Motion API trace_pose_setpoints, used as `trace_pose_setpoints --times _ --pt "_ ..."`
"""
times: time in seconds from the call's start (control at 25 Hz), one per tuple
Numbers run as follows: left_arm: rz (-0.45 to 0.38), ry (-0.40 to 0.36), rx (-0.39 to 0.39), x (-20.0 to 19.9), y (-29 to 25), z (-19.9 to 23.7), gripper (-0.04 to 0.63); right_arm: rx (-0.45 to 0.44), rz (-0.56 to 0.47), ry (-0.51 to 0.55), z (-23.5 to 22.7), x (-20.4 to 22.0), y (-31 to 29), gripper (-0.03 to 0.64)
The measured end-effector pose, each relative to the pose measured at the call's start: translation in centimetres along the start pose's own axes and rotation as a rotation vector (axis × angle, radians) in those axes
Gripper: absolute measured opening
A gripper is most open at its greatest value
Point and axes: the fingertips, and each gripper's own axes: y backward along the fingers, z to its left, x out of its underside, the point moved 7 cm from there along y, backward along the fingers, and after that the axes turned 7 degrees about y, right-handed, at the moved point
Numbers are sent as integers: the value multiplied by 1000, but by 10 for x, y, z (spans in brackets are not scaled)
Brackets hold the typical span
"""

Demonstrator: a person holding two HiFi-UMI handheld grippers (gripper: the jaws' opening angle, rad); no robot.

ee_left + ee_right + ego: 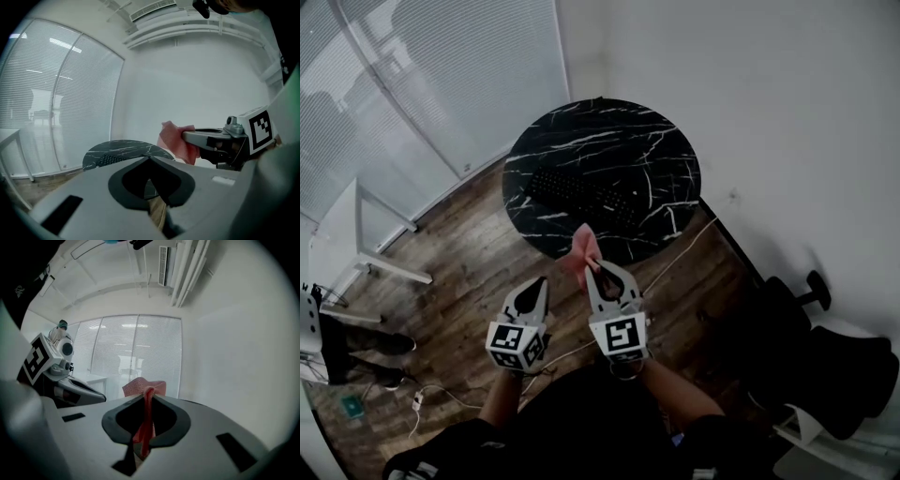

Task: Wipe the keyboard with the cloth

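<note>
The round black marble-patterned table point(609, 131) stands ahead, well apart from both tools. The black rectangular keyboard point(586, 195) lies on its near half. My right gripper point(592, 268) is clamped on the pink woven cloth point(581, 246), held in the air short of the table. My left gripper point(541, 281) is closed on nothing. Step in hand, as I judge it: approach. Next move: carry the cloth forward and down onto the keys.

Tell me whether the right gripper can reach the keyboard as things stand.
Probably yes: the right gripper, shut on the cloth, hovers short of the keyboard, with nothing between them.
</note>
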Motion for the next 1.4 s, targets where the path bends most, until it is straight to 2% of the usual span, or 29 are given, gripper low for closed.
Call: trace_pose_setpoints --times 0.32,0.56,0.72,0.88,1.2,1.4 --pt "76 6 9 -40 -116 26 0 23 54 -25 -97 18 -76 12" --pt "155 35 18 -44 -199 31 0 28 115 -73 -158 51 -119 12" --pt "194 40 8 -43 -240 40 0 17 163 -55 -191 73 -145 12" --pt "243 42 24 -34 -265 47 0 5 246 -65 -211 98 -163 12" --pt "343 63 91 -3 -315 77 0 49 431 -113 -230 168 -189 12" --pt "435 37 152 16 -342 96 0 101 544 -197 -227 211 -194 12"
